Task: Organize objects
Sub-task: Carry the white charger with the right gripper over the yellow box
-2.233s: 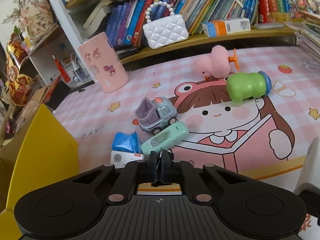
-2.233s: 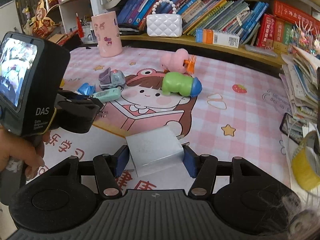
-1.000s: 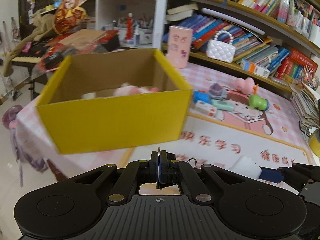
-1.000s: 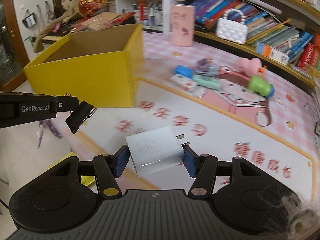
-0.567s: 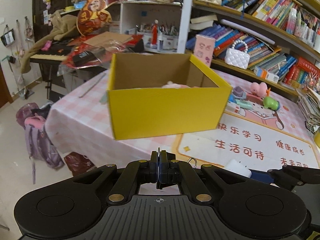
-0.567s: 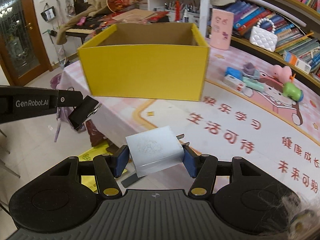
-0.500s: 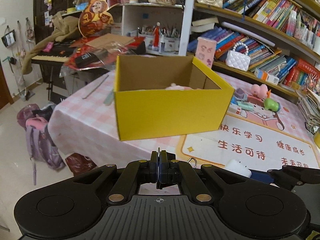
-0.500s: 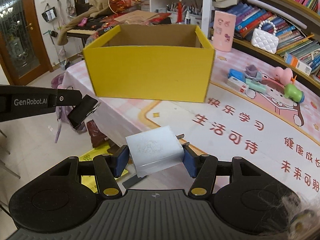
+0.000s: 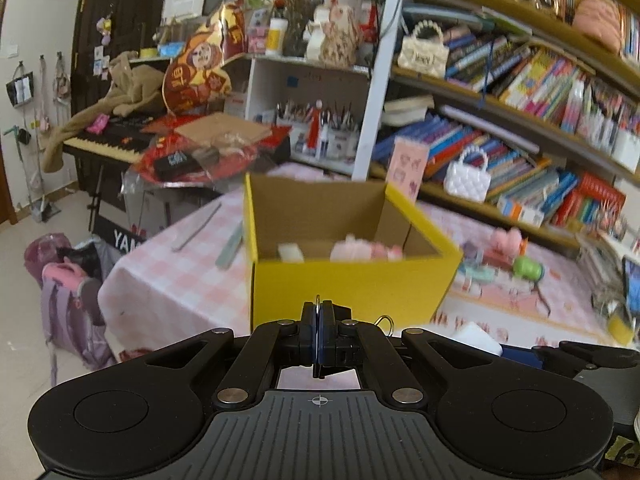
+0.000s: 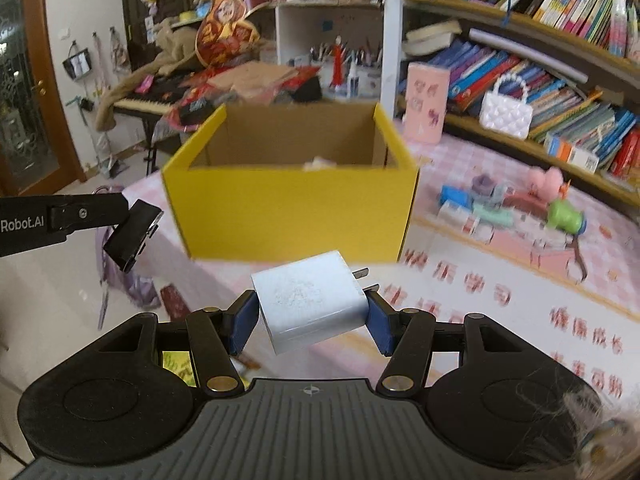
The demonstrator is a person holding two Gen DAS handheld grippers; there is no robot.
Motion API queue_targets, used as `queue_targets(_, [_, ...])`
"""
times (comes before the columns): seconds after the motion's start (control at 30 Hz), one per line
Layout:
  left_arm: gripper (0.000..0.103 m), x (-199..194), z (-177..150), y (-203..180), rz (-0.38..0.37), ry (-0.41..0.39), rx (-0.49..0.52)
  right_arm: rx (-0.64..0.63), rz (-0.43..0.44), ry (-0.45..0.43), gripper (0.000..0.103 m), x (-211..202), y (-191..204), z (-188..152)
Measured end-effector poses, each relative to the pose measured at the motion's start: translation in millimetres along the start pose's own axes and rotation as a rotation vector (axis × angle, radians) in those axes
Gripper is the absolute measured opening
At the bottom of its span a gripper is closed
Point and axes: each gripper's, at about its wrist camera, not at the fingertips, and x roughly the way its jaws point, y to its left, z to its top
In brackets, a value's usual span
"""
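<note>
Right gripper [image 10: 312,322] around white charger [image 10: 310,300]

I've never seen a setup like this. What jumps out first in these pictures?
The big yellow box in the middle of the pink checked table, open at the top with a few pale things inside. Just in front, the right gripper clamps a white plug adapter, prongs pointing toward the box. Behind it all, crowded bookshelves fill the wall.
</note>
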Motion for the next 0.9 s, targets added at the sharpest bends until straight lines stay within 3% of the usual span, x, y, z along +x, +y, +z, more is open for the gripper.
queue_targets(0.4, [0.000, 41, 47, -7, 0.051, -0.089, -0.012, -0.061, 0.039, -0.098, 0.055, 33, -18, 70])
queue_targets(0.6, [0.000, 79, 60, -11, 0.104, -0.064, -0.004, -0.103, 0.074, -0.097, 0.055, 72, -27, 101])
queue_targets(0.9, [0.000, 129, 57, -16, 0.187, 0.034, 0.047, -0.143, 0.107, -0.042, 0.055, 135, -41, 130])
